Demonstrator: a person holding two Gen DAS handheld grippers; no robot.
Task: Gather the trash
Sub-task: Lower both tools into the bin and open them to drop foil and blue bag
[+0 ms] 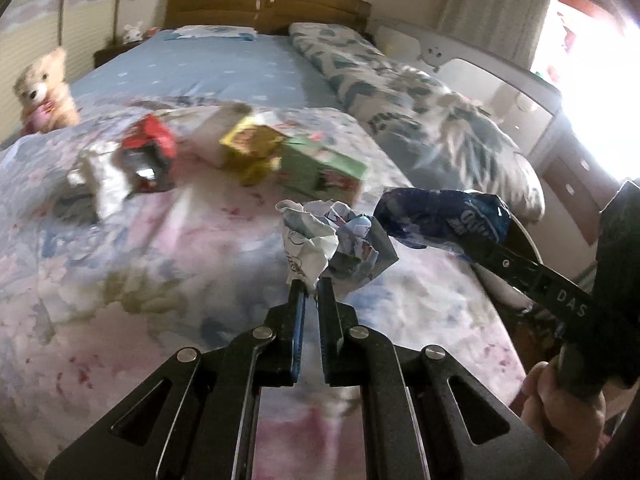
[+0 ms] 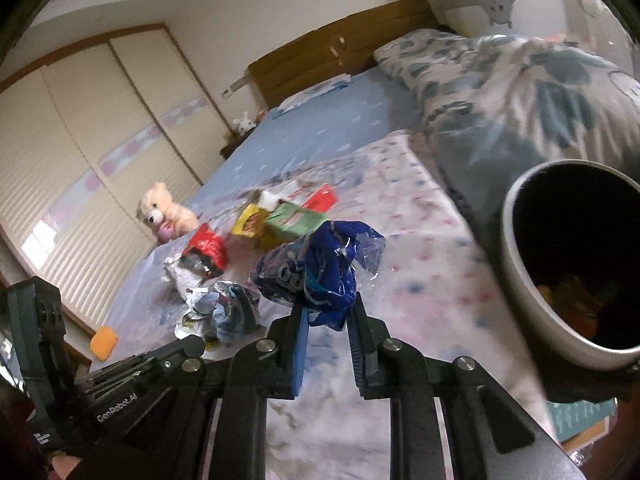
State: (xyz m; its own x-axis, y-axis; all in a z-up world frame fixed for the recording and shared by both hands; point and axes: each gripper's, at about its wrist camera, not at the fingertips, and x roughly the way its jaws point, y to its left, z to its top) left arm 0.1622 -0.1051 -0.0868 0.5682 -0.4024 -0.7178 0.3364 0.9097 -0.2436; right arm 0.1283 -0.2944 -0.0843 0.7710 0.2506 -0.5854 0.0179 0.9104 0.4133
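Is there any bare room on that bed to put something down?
Yes: the blue sheet between the headboard and the litter is bare, and so is the floral cover nearest the cameras. It is crowded mid-bed, around the red packet, yellow box and green carton.

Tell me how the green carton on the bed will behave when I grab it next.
The green carton lies on its side with flat faces, so it probably won't roll. It keeps a boxy shape, so it is likely stiff enough to pinch, though thin walls may dent. It leans against the yellow box on soft bedding, so a push may shift both.
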